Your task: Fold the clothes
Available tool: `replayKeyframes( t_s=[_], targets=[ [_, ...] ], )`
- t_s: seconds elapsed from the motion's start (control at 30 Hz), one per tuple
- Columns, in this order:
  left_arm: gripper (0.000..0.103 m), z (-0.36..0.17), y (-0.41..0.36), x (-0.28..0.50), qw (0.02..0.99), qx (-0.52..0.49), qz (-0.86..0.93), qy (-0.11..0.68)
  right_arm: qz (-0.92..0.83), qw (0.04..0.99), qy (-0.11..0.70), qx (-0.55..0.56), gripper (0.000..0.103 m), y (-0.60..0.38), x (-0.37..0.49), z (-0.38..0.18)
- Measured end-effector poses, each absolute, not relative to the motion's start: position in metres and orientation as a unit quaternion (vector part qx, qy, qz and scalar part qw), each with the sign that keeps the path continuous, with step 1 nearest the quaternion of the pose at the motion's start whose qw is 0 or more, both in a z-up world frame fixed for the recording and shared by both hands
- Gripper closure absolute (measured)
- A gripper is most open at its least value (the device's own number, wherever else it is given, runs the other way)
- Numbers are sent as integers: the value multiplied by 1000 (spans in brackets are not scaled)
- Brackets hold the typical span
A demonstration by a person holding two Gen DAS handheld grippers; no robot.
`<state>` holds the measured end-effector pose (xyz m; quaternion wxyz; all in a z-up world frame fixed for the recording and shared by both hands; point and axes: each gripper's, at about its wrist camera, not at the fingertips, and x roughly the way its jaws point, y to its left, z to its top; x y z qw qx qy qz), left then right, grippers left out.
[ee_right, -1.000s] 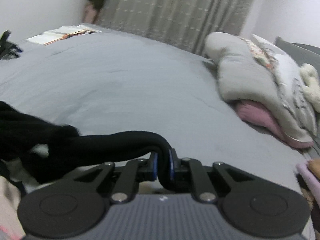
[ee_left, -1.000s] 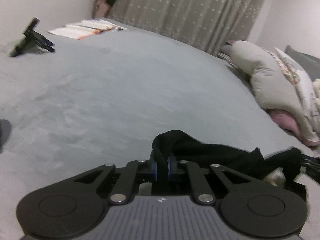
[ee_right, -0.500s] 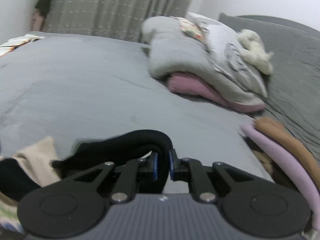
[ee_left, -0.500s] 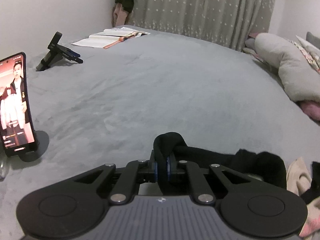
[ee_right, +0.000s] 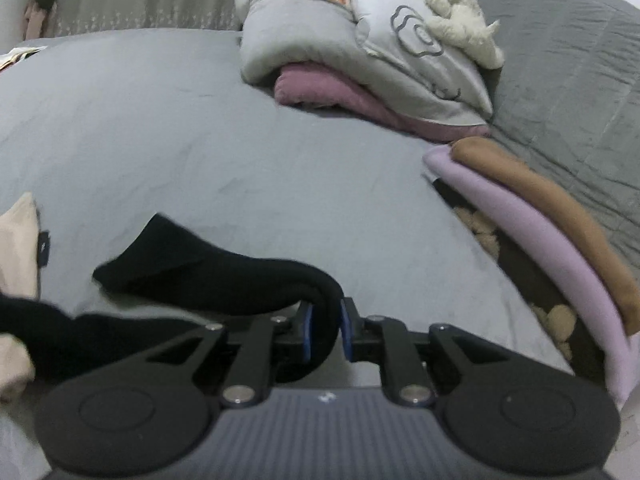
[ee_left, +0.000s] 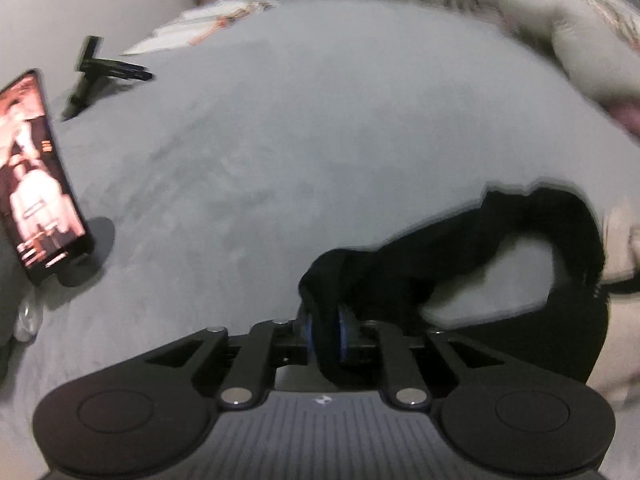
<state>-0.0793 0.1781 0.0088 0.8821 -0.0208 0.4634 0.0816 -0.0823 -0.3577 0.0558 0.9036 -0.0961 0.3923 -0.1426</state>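
Observation:
A black garment (ee_left: 460, 248) is pinched at one end in my left gripper (ee_left: 325, 322), which is shut on it, and trails off to the right over the grey bed. In the right wrist view the same black garment (ee_right: 208, 272) runs left from my right gripper (ee_right: 325, 326), which is shut on its other end. Both ends are held low over the bed sheet (ee_right: 200, 128). A beige garment (ee_right: 18, 236) lies at the left edge of the right wrist view and shows at the right edge of the left wrist view (ee_left: 618, 248).
A lit phone on a stand (ee_left: 36, 176) stands at the left. A black tripod (ee_left: 92, 76) and open papers (ee_left: 208, 28) lie further back. Pillows and a pink blanket (ee_right: 360, 60) are piled at the head. Folded purple and brown clothes (ee_right: 540, 232) are stacked at the right.
Both grippers swung apart and the black garment stretched out between them. The left view turned left and blurred; the right view turned right, bringing the folded stack into sight.

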Motion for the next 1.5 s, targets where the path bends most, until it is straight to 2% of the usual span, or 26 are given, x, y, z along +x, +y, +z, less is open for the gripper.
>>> replayKeyframes(
  t_s=[0.13, 0.17, 0.23, 0.3, 0.43, 0.73, 1.1, 1.5],
  targets=[
    [65, 20, 175, -87, 892, -6, 82, 445, -112, 910, 386, -104, 58, -348, -87, 65],
    [63, 24, 175, -89, 894, -4, 82, 440, -104, 912, 383, -103, 57, -346, -88, 69],
    [61, 29, 175, -92, 898, -4, 80, 433, -91, 916, 380, -94, 47, -343, -89, 75],
    [59, 39, 174, -95, 905, -6, 70, 420, -69, 920, 376, -87, 43, -337, -91, 83],
    [47, 55, 163, -94, 915, -3, 33, 402, -31, 924, 368, -97, 37, -318, -91, 95],
    [46, 54, 121, -64, 890, -10, -127, 438, 88, 922, 374, -45, 36, -281, -73, 99],
    [46, 32, 117, -42, 856, -66, -194, 474, 220, 898, 380, 4, 36, -237, -46, 83],
    [46, 10, 107, -60, 839, -37, -237, 489, 292, 868, 399, 38, 36, -232, -30, 51]
  ],
)
